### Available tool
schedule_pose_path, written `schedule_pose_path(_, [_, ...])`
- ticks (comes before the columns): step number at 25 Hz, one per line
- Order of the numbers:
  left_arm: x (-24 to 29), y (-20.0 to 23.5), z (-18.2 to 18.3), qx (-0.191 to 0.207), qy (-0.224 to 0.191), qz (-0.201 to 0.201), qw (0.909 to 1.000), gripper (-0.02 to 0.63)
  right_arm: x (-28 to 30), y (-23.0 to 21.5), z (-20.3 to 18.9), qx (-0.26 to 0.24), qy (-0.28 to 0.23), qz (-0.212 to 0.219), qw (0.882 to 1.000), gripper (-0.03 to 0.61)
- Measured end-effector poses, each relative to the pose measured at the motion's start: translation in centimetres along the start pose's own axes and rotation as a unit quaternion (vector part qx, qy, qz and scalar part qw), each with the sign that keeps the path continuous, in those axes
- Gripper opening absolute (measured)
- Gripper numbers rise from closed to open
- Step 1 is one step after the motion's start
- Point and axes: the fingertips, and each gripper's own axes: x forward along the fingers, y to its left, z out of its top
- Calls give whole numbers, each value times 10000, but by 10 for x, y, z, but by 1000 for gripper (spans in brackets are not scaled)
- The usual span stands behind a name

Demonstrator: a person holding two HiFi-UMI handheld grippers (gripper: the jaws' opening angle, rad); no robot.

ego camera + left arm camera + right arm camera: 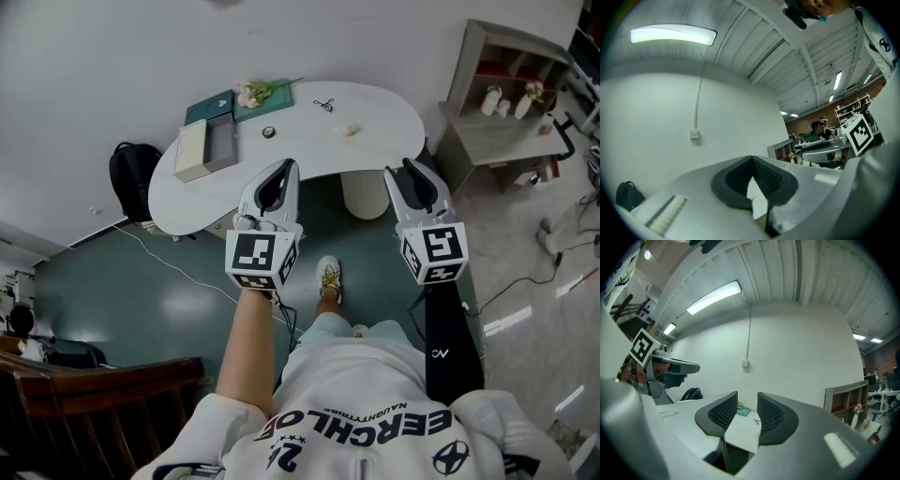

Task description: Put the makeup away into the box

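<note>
While both grippers are hanging level, short of the near edge of the table [375, 141], nothing is being handled. The step in hand is therefore judged to be the reach-in ahead of pickup 1. The left gripper [286, 169] is showing its pads meeting at the tips, with nothing between them. The right gripper [397, 169] is holding its jaws a little apart, and only bare table is showing through the narrow gap. The box [222, 141] is sitting at the table's left edge as an open grey tray, with a pale lid [190, 150] lying directly beside it on the outer side. Its interior is reading as plain grey, and no item can be made out in it. The makeup appears to be lying loose in 3 pieces. A dark ring-shaped item [269, 132] is lying just right of the box, a thin black item [324, 104] toward the far edge, and a small pale item [353, 129] toward the right end. What each one is cannot be told. A teal case [211, 106] at the far edge, behind the box, is carrying pink flowers [251, 92]. In my judgement, the next move is calling for the left jaws to open before they close on the ring-shaped item, which is nearest the box. A shelf unit [487, 141] standing off the table's right end is holding pale bottles [490, 99].
</note>
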Motion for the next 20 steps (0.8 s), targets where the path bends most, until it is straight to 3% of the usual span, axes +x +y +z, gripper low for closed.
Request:
schedule_pose_path(14, [131,106,-40,30,-83,-247,9997,0,153,-30,-23,-197,295,-225,9991,164])
schedule_pose_path(20, [200,157,-38,116,-213,-387,9990,2,224,-51,-16,-302,338,-434,9980,164])
